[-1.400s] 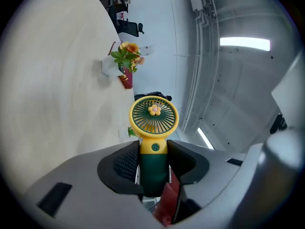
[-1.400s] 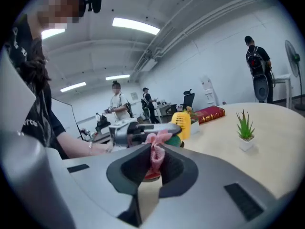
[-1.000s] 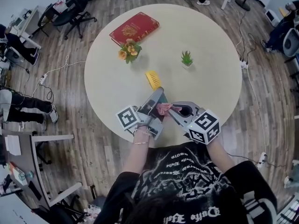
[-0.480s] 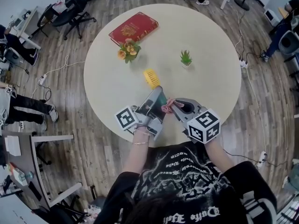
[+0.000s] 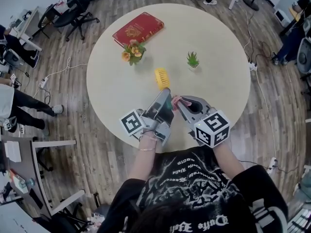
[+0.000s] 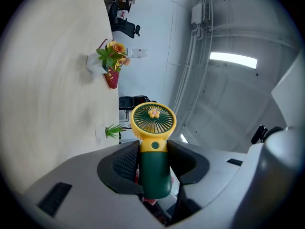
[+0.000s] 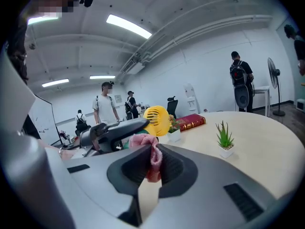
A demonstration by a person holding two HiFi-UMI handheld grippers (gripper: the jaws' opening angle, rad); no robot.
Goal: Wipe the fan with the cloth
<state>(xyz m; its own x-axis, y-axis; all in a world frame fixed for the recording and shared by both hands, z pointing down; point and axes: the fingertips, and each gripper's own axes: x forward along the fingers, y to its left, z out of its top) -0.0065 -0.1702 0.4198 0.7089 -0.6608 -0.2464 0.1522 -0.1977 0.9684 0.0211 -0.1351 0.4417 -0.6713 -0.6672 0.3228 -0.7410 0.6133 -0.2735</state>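
My left gripper is shut on the dark green handle of a small hand fan, whose yellow round head sticks out past the jaws over the table. My right gripper is shut on a pink cloth, bunched between its pads. In the right gripper view the cloth sits just beside the fan's handle, with the yellow fan head a little beyond it. Whether cloth and fan touch I cannot tell.
On the round beige table lie a red book, a pot of orange flowers and a small green plant. Office chairs and several people stand around the room.
The fan's yellow head has swung up and away from me across the table. The right gripper with the pink cloth has shifted up along the fan's handle toward the head.
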